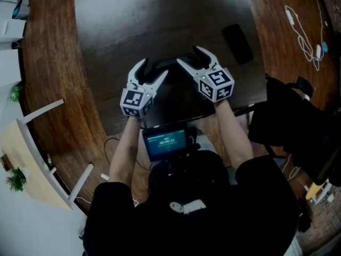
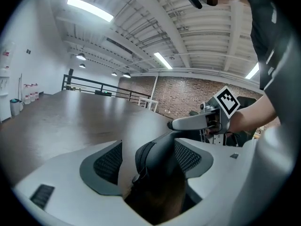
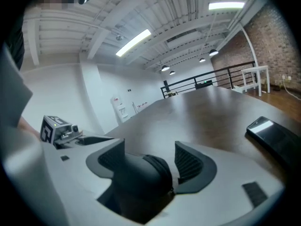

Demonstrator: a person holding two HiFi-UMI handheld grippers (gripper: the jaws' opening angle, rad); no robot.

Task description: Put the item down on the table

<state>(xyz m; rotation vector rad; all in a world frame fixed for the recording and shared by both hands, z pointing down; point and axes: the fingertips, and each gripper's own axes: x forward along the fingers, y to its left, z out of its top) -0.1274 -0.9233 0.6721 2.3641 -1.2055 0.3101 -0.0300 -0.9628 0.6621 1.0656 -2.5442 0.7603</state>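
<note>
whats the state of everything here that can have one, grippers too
left gripper: open, dark item between the jaws
right gripper: open, same item between the jaws
dark item: unclamped, seemingly down on the table
phone: flat on the table, screen dark
chest screen: lit

Loft-style office (industrial feel): brick wall, exposed ceiling strip lights, railing.

free: tabletop ahead and left | obstacle: phone at right
</note>
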